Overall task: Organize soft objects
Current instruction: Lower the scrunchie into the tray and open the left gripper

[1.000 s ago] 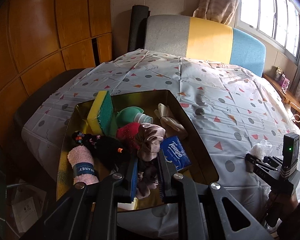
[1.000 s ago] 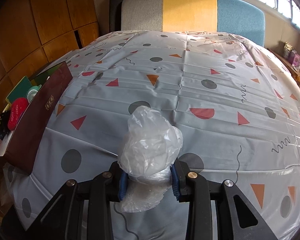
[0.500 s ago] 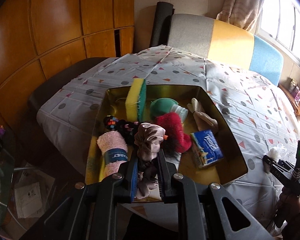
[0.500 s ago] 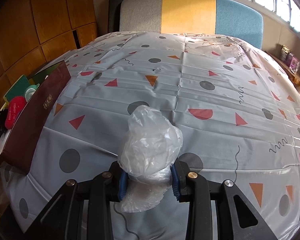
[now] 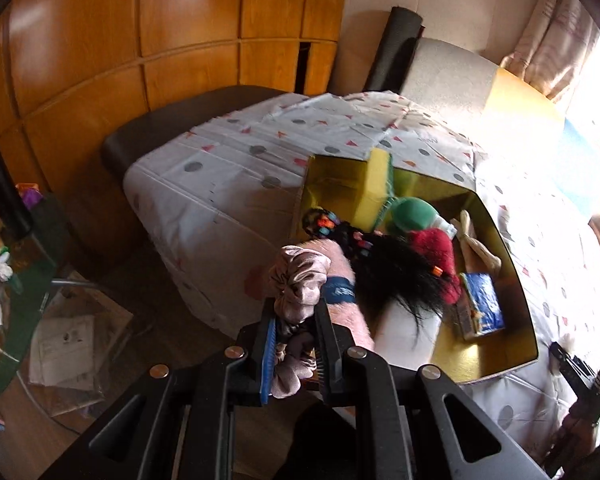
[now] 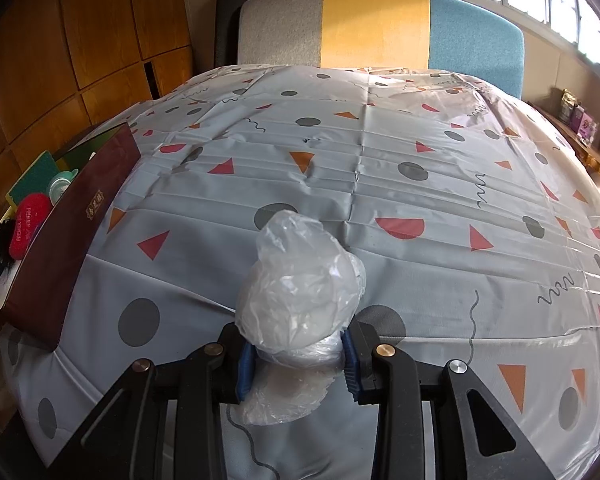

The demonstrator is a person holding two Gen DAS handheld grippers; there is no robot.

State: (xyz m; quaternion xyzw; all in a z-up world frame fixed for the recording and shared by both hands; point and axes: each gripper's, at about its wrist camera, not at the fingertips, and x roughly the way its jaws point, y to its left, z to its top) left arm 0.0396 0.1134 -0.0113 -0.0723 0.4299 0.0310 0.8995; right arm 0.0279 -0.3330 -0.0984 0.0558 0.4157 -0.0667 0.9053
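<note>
My left gripper (image 5: 294,344) is shut on a dusty-pink satin scrunchie (image 5: 298,280) and holds it up near the front left corner of the gold-lined box (image 5: 496,236). The box holds a yellow-green sponge (image 5: 374,188), a green bottle (image 5: 414,216), a red fuzzy item (image 5: 436,246), a black wig (image 5: 396,280), a rolled pink towel (image 5: 342,300), beige fabric (image 5: 480,244) and a blue tissue pack (image 5: 482,308). My right gripper (image 6: 298,354) is shut on a crumpled clear plastic bag (image 6: 300,288) above the tablecloth; it also shows in the left wrist view (image 5: 580,372).
The patterned tablecloth (image 6: 380,168) covers the table. The box's maroon wall (image 6: 72,232) stands at the table's left edge. A grey, yellow and blue sofa back (image 6: 380,28) is behind. Wooden panels (image 5: 140,40) and a floor with papers (image 5: 64,344) lie left of the table.
My left gripper has swung left and back with the scrunchie, so the box now sits to its right. My right gripper with the bag has barely moved.
</note>
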